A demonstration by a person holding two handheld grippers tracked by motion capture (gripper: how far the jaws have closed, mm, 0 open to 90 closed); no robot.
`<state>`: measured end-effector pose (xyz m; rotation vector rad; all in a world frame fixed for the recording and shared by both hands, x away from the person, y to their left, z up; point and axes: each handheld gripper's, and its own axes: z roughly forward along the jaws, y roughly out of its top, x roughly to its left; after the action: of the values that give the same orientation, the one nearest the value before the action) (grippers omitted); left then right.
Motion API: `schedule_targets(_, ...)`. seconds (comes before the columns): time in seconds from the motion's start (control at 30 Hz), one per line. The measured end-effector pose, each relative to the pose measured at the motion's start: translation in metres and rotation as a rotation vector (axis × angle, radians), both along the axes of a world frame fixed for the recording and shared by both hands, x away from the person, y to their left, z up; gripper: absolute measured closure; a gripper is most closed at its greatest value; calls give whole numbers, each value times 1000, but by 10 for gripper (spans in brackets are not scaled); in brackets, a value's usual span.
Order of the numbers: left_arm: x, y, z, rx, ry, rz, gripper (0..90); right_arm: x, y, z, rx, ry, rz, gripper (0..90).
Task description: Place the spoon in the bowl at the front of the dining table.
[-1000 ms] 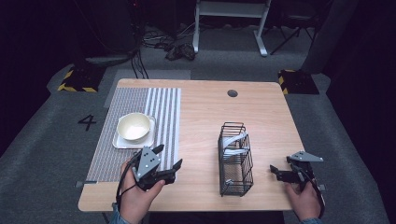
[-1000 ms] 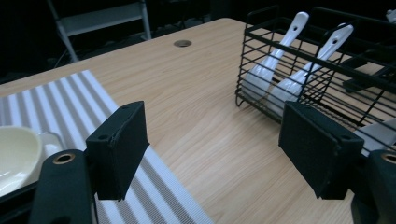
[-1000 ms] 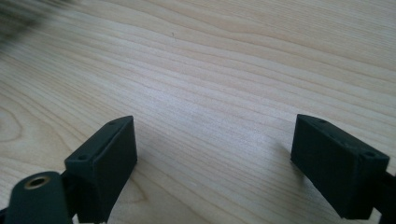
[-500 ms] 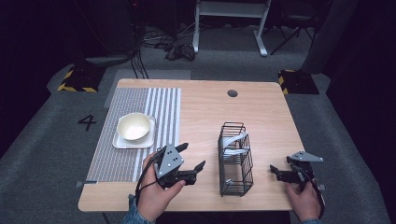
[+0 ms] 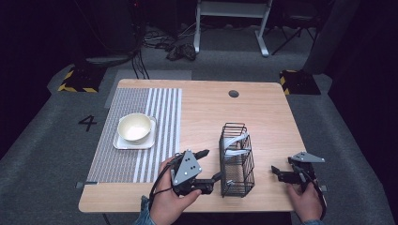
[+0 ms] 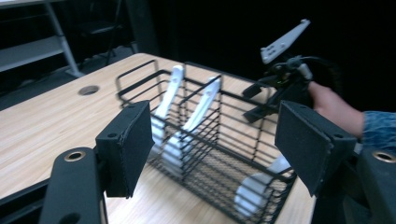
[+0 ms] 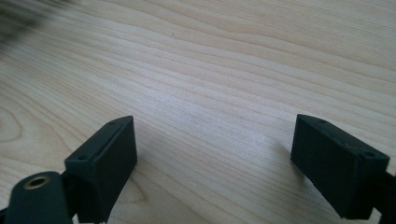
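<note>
Facing the black wire basket from its left side, the left gripper stands with its jaws spread wide, and they have just been closing a little — nothing is between them. In the left gripper view the two black pads frame the basket, but they are apart from the wires and do not press on them. The gripper is held above the wooden table, close to its near edge.

The basket stands upright on the table, between the two grippers. White utensils lean inside its compartments, and one more white piece lies at the near end — what kind they are I cannot tell.

The right gripper is well apart from the basket on the other side, near the right edge of the table. Its jaws are also spread, and in the right gripper view only bare wood lies between them.

A cream bowl sits on a white square plate, on the striped mat at the left.
</note>
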<state>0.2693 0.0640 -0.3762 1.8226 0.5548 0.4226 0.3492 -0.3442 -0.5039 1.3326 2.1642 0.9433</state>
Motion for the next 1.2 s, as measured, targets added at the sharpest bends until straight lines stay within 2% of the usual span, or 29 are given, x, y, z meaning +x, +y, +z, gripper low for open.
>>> schedule_targets(0.17, -8, -10, 1, -10, 0, -72, 311, 0, 0, 0, 3, 1, -2, 145)
schedule_targets(0.33, -12, -15, 1, -15, -2, -108, 344, 0, 0, 0, 2, -1, -2, 145)
schedule_targets(0.4, -14, -19, 1, -24, -5, -149, 360, 0, 0, 0, 1, -1, -1, 145)
schedule_targets(0.57, -13, -24, -5, -18, 10, -192, 405, 0, 0, 0, 2, 1, -2, 145)
schedule_targets(0.7, -10, -27, -11, -13, 18, -221, 479, 0, 0, 0, 3, 1, -2, 145)
schedule_targets(0.9, -6, -26, -15, 2, 14, -248, 621, 0, 0, 0, 0, 1, 0, 145)
schedule_targets(1.1, -1, -24, -19, 1, 16, -248, 680, 0, 0, 0, 0, 0, -1, 145)
schedule_targets(1.2, 3, -23, -21, -12, 20, -249, 711, 0, 0, 0, 0, 0, 0, 145)
